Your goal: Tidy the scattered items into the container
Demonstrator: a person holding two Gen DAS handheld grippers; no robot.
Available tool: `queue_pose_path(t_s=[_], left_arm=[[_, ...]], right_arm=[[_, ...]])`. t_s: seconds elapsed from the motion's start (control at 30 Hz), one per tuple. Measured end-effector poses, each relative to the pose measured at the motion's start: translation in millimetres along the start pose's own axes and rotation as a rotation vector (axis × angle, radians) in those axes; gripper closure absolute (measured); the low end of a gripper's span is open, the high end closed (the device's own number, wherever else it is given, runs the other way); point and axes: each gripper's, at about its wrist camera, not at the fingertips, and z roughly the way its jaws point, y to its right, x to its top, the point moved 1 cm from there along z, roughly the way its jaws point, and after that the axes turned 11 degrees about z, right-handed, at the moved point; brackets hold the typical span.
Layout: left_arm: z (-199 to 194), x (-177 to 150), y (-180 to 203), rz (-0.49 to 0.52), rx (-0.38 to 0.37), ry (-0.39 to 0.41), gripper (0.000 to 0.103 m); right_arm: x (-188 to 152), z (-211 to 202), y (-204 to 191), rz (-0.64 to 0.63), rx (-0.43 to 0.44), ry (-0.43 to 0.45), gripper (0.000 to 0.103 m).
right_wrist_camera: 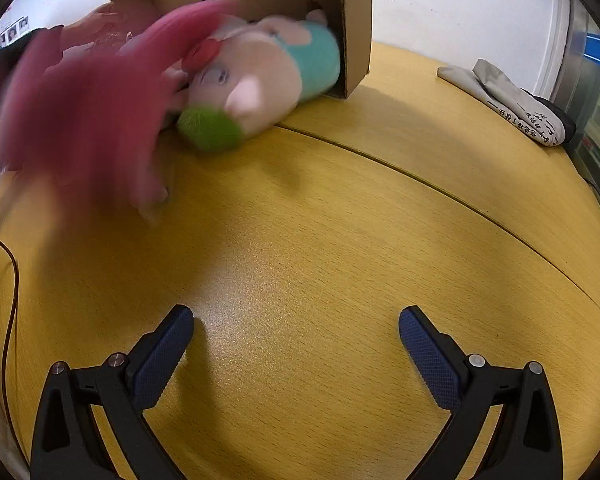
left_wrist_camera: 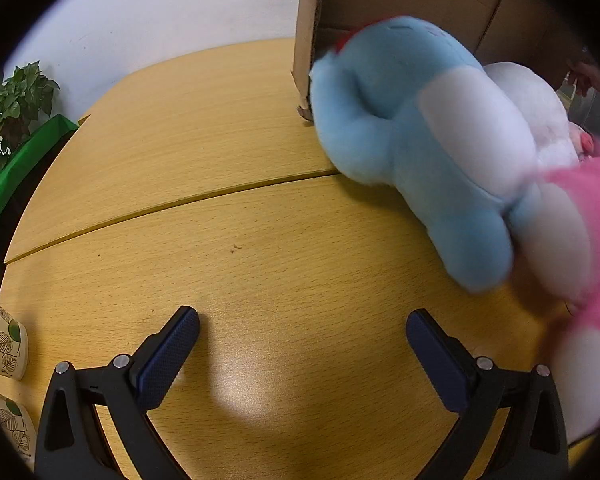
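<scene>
On table (left_wrist_camera: 220,240), box (left_wrist_camera: 306,40) tipped on side, plush toys (left_wrist_camera: 400,128) blurred, spilling at its mouth; left gripper (left_wrist_camera: 302,350) and right gripper (right_wrist_camera: 296,346) gape, grasping nothing, clear of heap.

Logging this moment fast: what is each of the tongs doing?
Left tongs: open, holding nothing, above the table.
Right tongs: open, holding nothing.

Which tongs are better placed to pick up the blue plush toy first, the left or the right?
Probably the left. Its open tongs view the blue plush toy close ahead, beside the cardboard box. The right tongs, also open, mostly face a blurred pink toy.
</scene>
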Motion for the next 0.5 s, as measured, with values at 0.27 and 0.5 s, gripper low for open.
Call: queue_pose_path(t_s=[0.27, 0.5], left_arm=[[1.5, 2.6, -2.4, 0.0, 0.0, -0.001, 0.0], [2.9, 5.2, -4.8, 0.0, 0.0, -0.001, 0.0]], right_arm=[[-1.2, -0.3, -0.6, 0.0, 0.0, 0.0, 0.0], [-2.2, -0.9, -2.0, -0.001, -0.001, 0.0, 0.0]])
